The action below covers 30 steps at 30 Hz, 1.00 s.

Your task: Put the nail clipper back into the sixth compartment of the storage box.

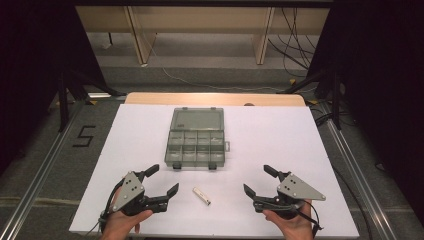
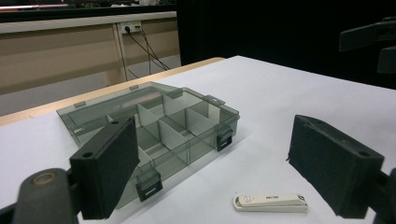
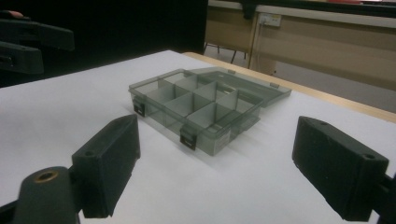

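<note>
Left gripper view looks out between two black jaws spread wide with nothing between them, and just ahead of the right-hand jaw, low in the picture, lies the small white stick [image 2: 271,202]. It rests flat on the white desk [image 2: 289,93], its long axis running crosswise to the line of the jaws. There is a short dark line of print along its top and a small round mark at one end, too small to read.

From the high view, the left gripper [image 1: 154,182] sits just beside the white stick [image 1: 202,196], with one jaw tip close to its near end; the right gripper [image 1: 256,182] is a little farther off on the other side, its jaws equally wide apart and empty. So the left hand looks the nearer one, though it would probably need to turn so the jaws close across the stick's narrow width.

Farther out, well apart from the stick toward the back of the desk, stands the smoky grey compartment box [image 1: 196,145], lid laid open away from the person, its cells seemingly empty. On the floor to the left a black "5" [image 1: 84,136] is marked.
</note>
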Motion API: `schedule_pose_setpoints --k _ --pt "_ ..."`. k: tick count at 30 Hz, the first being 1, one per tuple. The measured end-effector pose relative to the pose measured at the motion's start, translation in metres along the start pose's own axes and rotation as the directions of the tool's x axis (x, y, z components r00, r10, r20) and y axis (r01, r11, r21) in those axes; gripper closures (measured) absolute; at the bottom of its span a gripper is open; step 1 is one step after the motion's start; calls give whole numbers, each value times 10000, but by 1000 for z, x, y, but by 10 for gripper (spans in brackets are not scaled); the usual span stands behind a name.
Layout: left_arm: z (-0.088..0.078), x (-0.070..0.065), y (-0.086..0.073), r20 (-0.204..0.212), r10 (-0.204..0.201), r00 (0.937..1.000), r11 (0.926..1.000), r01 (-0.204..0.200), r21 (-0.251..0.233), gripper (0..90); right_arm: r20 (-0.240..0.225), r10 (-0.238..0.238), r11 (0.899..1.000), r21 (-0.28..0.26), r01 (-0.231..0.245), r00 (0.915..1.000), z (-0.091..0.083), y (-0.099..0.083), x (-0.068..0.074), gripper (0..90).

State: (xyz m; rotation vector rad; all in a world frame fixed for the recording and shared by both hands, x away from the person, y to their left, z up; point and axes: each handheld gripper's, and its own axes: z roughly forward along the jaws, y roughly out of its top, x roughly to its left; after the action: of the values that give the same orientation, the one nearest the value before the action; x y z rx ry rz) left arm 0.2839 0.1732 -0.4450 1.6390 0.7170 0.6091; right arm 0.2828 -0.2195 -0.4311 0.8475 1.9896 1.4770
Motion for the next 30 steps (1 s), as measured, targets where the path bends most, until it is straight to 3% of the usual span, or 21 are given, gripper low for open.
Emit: schedule_pose_setpoints --k 1,3,5,7,10,14,20,28,30 --pt "0 0 0 -1 -2 10000 10000 2 7 157 -135 201 9998 77 -200 9997 1 0 2 162" --pt "0 0 0 -5 4 10000 10000 -4 6 157 -94 -13 10000 -91 12 10000 3 -1 1 164" --pt "0 0 0 -14 36 10000 10000 -36 -8 157 -170 -274 9990 347 280 9995 3 0 3 167" --pt "-1 0 0 -22 32 10000 10000 -32 -17 157 -317 -212 9994 281 221 9993 5 1 5 167" --pt "-1 0 0 -24 44 10000 10000 -44 -20 157 -157 -642 9972 380 647 9978 5 4 5 165" --pt "0 0 0 -21 12 10000 10000 -12 -18 157 -248 -571 9973 450 582 9981 7 5 6 165" --pt "0 0 0 -46 36 10000 10000 -37 -6 157 -382 -816 9937 745 842 9959 10 6 6 167" --pt "-1 1 0 -65 50 10000 10000 -50 -39 157 -838 -1193 9843 1206 1290 9893 21 11 10 175" --pt "-1 0 0 -64 62 10000 10000 -62 -49 157 -986 -1456 9762 1473 1592 9844 24 13 11 193"
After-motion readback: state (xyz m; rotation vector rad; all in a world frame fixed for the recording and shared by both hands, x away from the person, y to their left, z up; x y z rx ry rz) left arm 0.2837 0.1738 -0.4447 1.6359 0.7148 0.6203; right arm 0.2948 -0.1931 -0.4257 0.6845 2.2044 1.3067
